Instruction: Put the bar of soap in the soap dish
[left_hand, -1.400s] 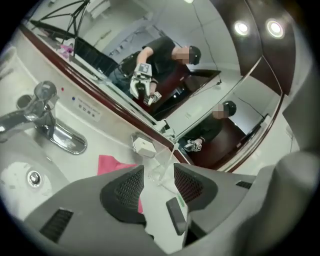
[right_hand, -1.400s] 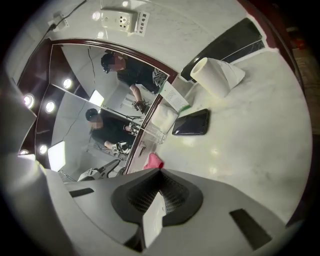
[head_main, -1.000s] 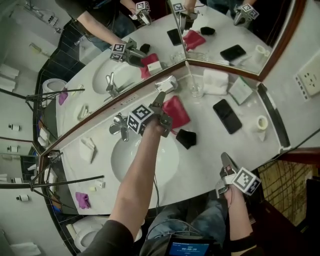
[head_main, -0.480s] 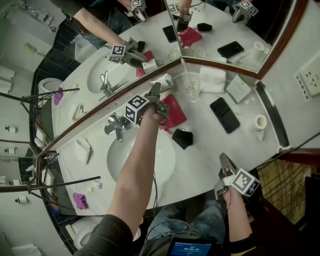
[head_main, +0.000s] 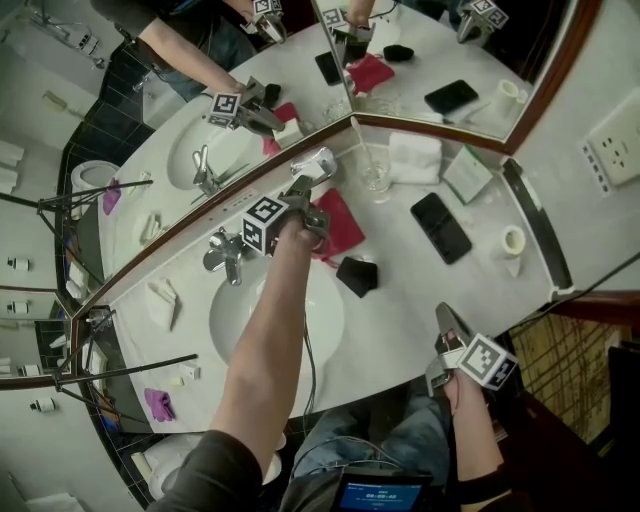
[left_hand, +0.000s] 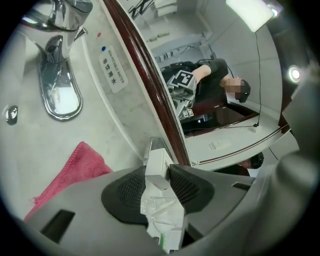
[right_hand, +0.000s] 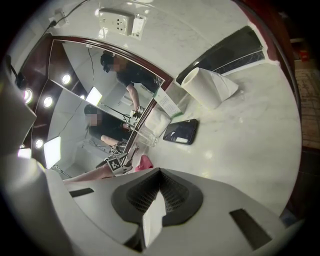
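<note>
Left gripper view: left claw (left_hand: 157, 172) closing on wrapped bar of soap (left_hand: 159, 159) near the tap (left_hand: 60, 75); loose wrapper could let it slip; right claw (right_hand: 159, 175) together.

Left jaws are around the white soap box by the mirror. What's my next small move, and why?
Probably let the left gripper finish closing before any lift. Its jaws are closing with the soap box between the pads, which look to be just meeting its sides. Loose clear wrapping bunches at the near end, so an early pull might slip.
</note>
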